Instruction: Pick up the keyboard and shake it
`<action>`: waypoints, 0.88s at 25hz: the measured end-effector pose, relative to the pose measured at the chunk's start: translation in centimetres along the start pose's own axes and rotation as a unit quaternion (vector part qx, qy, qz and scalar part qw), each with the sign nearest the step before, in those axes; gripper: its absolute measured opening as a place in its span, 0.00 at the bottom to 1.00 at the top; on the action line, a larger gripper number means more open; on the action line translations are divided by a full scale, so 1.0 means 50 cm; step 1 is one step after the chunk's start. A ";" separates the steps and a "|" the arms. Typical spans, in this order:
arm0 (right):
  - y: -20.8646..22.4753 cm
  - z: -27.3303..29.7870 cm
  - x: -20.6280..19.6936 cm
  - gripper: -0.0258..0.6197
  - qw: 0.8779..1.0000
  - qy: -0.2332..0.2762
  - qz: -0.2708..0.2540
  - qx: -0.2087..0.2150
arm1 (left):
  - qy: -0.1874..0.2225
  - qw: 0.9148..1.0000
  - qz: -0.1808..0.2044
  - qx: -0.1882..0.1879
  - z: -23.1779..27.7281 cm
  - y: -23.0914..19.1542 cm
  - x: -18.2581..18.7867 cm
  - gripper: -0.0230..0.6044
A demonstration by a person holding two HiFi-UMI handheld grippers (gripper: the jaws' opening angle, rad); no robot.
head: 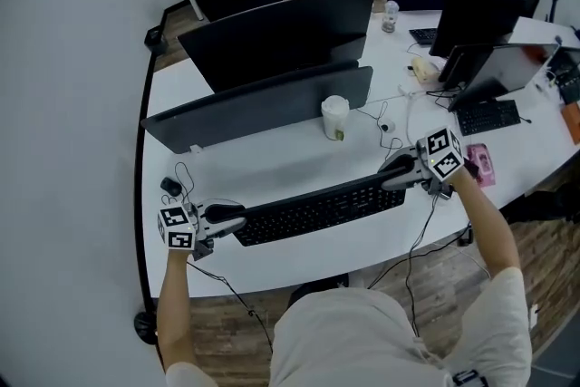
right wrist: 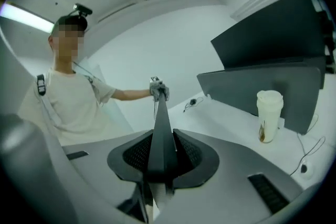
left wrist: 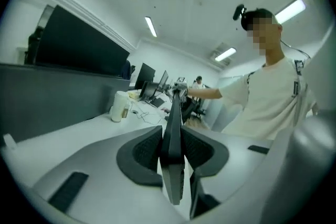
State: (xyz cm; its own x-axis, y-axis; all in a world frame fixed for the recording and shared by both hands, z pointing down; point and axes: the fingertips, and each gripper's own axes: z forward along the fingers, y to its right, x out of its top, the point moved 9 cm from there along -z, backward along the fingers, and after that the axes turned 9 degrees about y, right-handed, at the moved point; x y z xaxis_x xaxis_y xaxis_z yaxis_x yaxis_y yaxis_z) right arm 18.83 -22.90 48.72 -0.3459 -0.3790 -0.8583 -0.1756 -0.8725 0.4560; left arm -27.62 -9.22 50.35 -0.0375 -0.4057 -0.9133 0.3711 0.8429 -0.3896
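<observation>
Fingers of the left gripper [left wrist: 173, 152] and right gripper [right wrist: 160, 157] pinch the keyboard's [head: 317, 206] ends near the desk's [head: 272, 166] front edge; only the head view shows keys.

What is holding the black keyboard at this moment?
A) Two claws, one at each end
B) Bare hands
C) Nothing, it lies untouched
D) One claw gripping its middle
A: the left claw clamps one end of the keyboard and the right claw clamps the other; each claw's own view shows the keyboard's edge pinched between its pads.
</observation>
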 end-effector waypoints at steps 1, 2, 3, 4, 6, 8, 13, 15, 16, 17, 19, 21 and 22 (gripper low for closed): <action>0.013 -0.001 -0.005 0.24 0.999 0.030 0.021 0.000 | 0.031 0.999 -0.025 0.007 -0.004 -0.010 -0.009 0.22; 0.025 -0.003 -0.010 0.24 0.997 0.061 0.041 -0.001 | 0.064 0.997 -0.049 0.013 -0.007 -0.020 -0.017 0.22; 0.037 -0.004 -0.015 0.24 0.994 0.092 0.060 -0.003 | 0.095 0.993 -0.070 0.018 -0.010 -0.029 -0.024 0.22; 0.049 -0.004 -0.021 0.24 0.990 0.120 0.079 -0.006 | 0.122 0.988 -0.089 0.024 -0.011 -0.039 -0.032 0.22; 0.070 0.000 -0.042 0.24 0.980 0.156 0.121 -0.017 | 0.166 0.977 -0.125 0.042 -0.010 -0.056 -0.055 0.22; 0.089 0.010 -0.070 0.25 0.970 0.171 0.169 -0.029 | 0.198 0.964 -0.165 0.063 -0.010 -0.070 -0.085 0.22; 0.114 0.047 -0.155 0.26 0.935 0.208 0.285 -0.046 | 0.271 0.916 -0.283 0.087 -0.012 -0.083 -0.169 0.22; 0.118 0.058 -0.197 0.26 0.924 0.205 0.319 -0.052 | 0.277 0.901 -0.323 0.083 0.003 -0.077 -0.193 0.22; 0.122 0.062 -0.220 0.26 0.918 0.201 0.336 -0.057 | 0.273 0.896 -0.340 0.086 0.008 -0.077 -0.210 0.22; 0.124 0.065 -0.244 0.26 0.913 0.199 0.352 -0.061 | 0.267 0.892 -0.354 0.092 0.012 -0.078 -0.228 0.22; 0.126 0.071 -0.293 0.27 0.904 0.194 0.375 -0.069 | 0.254 0.885 -0.377 0.103 0.019 -0.080 -0.270 0.22; 0.125 0.075 -0.337 0.27 0.896 0.187 0.396 -0.079 | 0.242 0.874 -0.407 0.111 0.027 -0.081 -0.313 0.23; 0.124 0.076 -0.358 0.27 0.891 0.180 0.409 -0.085 | 0.237 0.866 -0.426 0.115 0.031 -0.079 -0.334 0.23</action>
State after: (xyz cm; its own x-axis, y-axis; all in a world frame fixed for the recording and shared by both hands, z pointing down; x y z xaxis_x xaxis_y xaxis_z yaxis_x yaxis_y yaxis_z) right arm 20.42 -20.35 67.83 0.0302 -0.9566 -0.2897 0.1518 -0.2821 0.9473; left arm -27.03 -6.30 67.32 -0.7450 -0.6084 -0.2736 0.1938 0.1949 -0.9615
